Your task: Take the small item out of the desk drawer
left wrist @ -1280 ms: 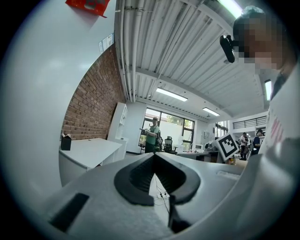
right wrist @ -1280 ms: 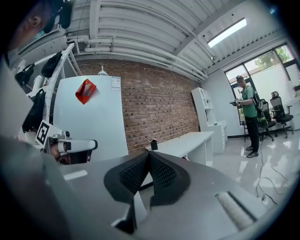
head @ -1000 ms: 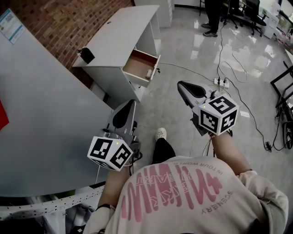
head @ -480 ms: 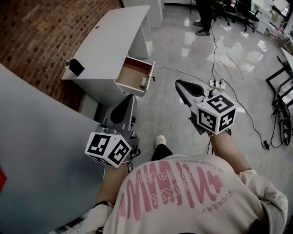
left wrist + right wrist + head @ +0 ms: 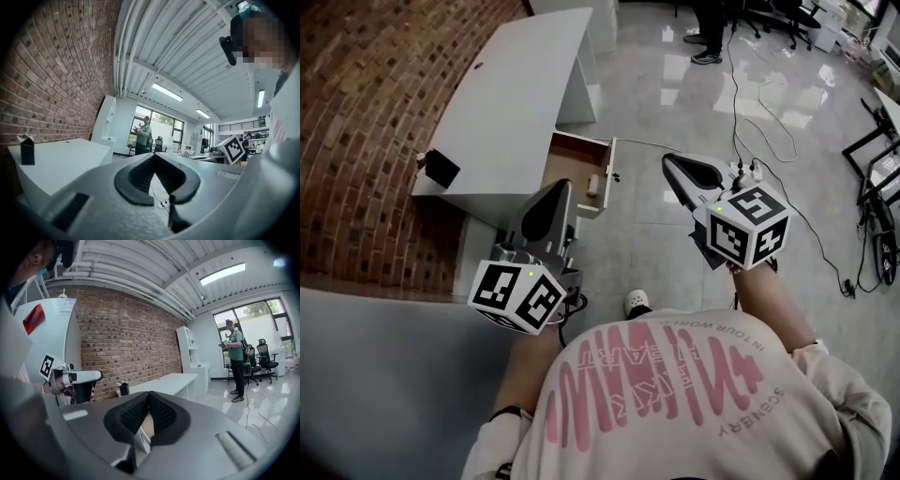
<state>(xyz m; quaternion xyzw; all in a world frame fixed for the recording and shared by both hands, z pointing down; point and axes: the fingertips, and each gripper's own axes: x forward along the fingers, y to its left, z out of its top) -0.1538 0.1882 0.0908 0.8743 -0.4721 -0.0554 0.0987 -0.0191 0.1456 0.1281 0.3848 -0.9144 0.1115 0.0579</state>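
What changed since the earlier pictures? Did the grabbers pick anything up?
The person walked toward the desk: the open drawer now sits nearer the left gripper, and the grey board slid to the lower left, uncovering more brick wall. Nothing was grabbed or dropped. Unchanged: the right gripper and the left are shut and empty; the small item lies in the drawer.

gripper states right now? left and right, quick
Left gripper: closed, holding nothing.
Right gripper: closed, holding nothing.
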